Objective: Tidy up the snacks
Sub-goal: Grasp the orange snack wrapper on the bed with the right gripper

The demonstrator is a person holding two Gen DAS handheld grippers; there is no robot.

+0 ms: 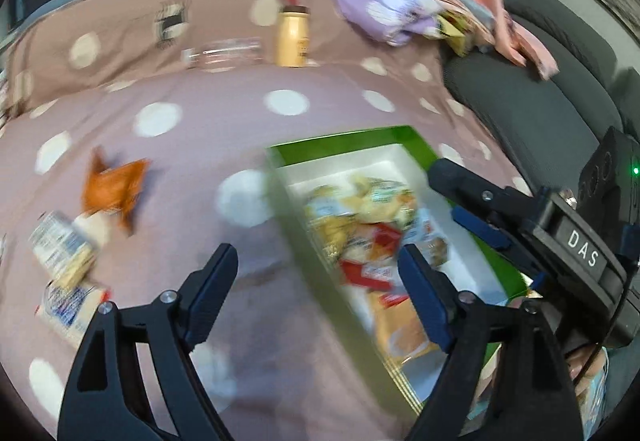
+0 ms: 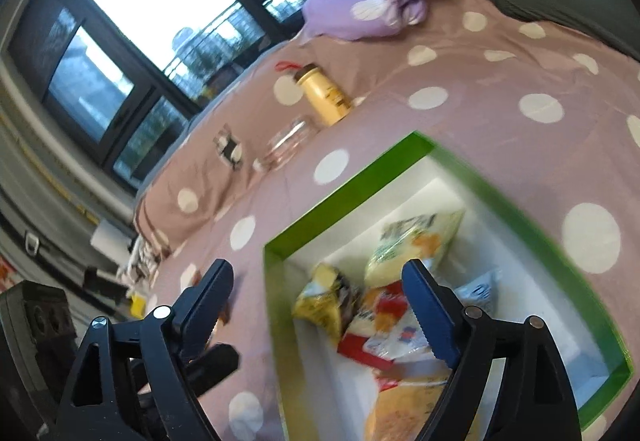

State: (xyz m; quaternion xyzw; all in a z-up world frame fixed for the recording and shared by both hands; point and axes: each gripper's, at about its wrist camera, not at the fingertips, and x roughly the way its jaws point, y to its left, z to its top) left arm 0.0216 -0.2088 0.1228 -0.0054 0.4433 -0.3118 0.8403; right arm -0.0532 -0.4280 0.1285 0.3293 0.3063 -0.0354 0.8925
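Note:
A green box (image 1: 344,141) with a white inside lies on the pink dotted bedspread (image 1: 200,97) and holds several snack packets (image 1: 360,213). My left gripper (image 1: 318,253) hovers open over the box's left wall, nothing between its fingers. Loose on the spread to its left lie an orange packet (image 1: 112,189) and two white-and-blue packets (image 1: 64,253). My right gripper (image 1: 448,193) stands open over the box's right side. In the right wrist view the right gripper (image 2: 316,267) is open and empty above the box (image 2: 520,209), with a yellow packet (image 2: 416,241) and others below it.
A yellow bottle (image 1: 292,37) stands at the back beside a clear jar (image 1: 228,53) lying on its side. A purple cloth (image 1: 384,9) and pink fabric are heaped at the back right. A grey cushion (image 1: 540,93) borders the right side. Windows run behind.

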